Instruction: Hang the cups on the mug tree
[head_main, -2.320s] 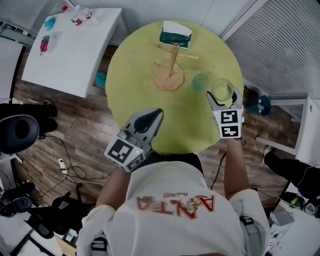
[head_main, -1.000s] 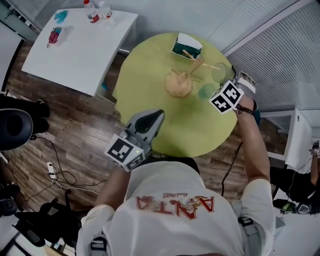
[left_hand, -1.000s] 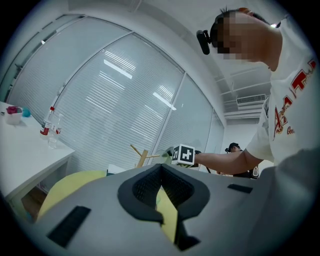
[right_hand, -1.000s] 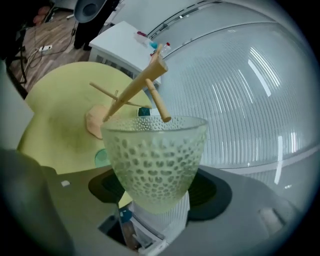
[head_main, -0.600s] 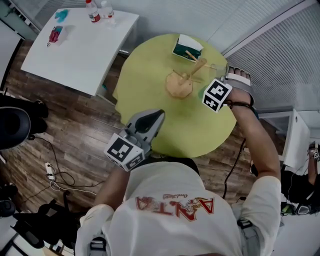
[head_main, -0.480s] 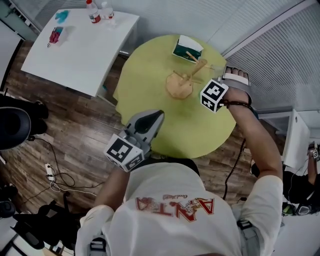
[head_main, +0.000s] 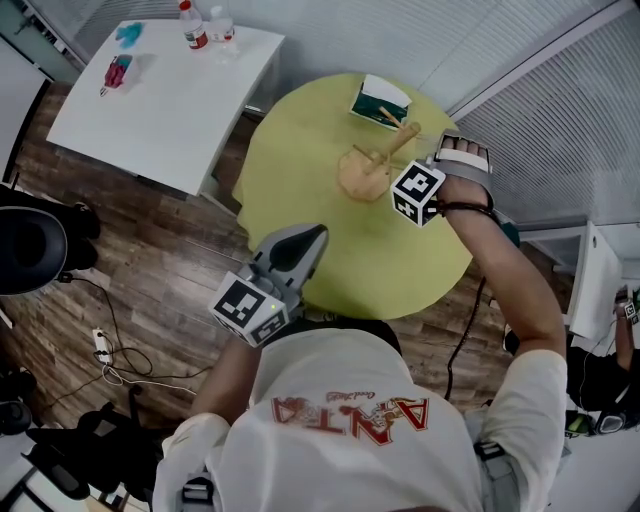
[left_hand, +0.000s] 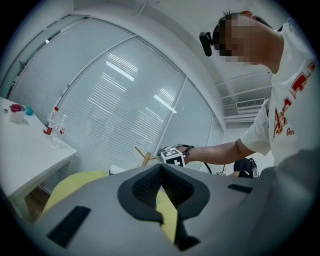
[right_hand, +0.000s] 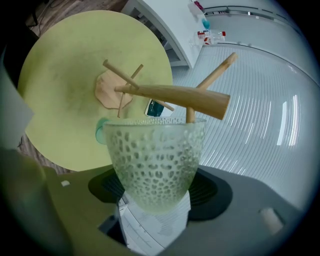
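Bright, even indoor light with no hard shadows. Pale glow and a few glare streaks on the white slatted blinds (left_hand: 120, 95). Flat, even light on the round yellow-green tabletop (head_main: 300, 170). Both gripper views bow strongly and the corners go black. Soft focus on the left hand-held gripper (left_hand: 161, 167), close to the lens. Sharp, faint glints on the dimpled clear glass cup (right_hand: 155, 160).

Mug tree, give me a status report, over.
Right gripper shut on clear dimpled cup, rim up at mug tree pegs, not hung. Left gripper shut, empty, by yellow table edge. Teal cup on table. Nothing blocking.
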